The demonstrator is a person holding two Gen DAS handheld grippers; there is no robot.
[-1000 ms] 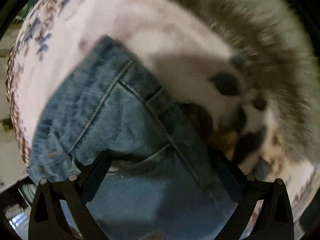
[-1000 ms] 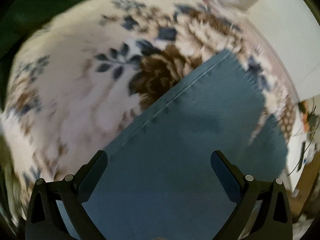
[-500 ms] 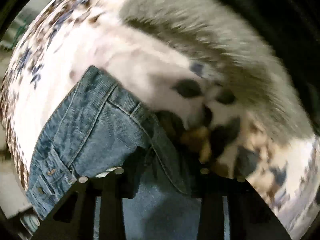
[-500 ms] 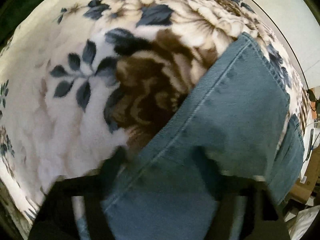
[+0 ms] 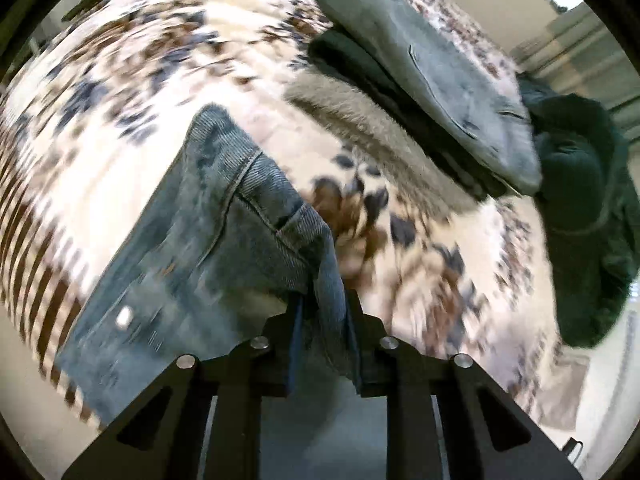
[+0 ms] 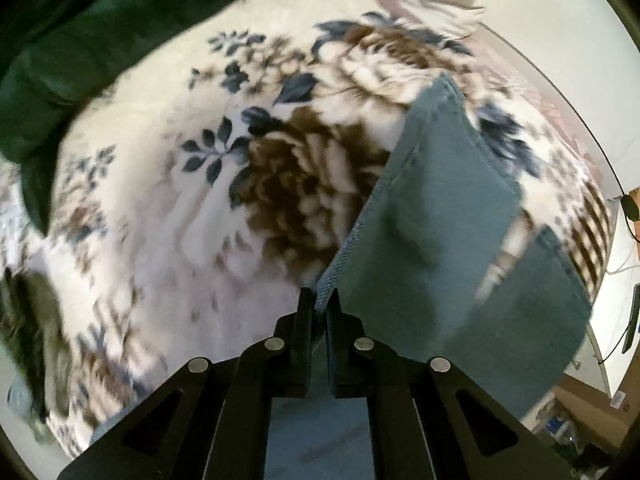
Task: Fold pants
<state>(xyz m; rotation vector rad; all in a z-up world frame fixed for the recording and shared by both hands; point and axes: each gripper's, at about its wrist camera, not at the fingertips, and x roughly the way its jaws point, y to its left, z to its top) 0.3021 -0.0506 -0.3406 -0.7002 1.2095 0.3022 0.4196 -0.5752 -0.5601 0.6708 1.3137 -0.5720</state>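
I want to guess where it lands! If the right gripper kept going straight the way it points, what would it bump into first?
Probably the flowery blanket. The right gripper is shut on the jeans and points down at it; depth is hard to judge.

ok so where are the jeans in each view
Left wrist: the jeans fill the lower left, waistband end up, a fold pinched between the fingers at bottom centre.
Right wrist: the jeans run from upper right of centre down the right side, an edge pinched between the fingers at bottom centre.
Shared landmark: the floral blanket underneath.
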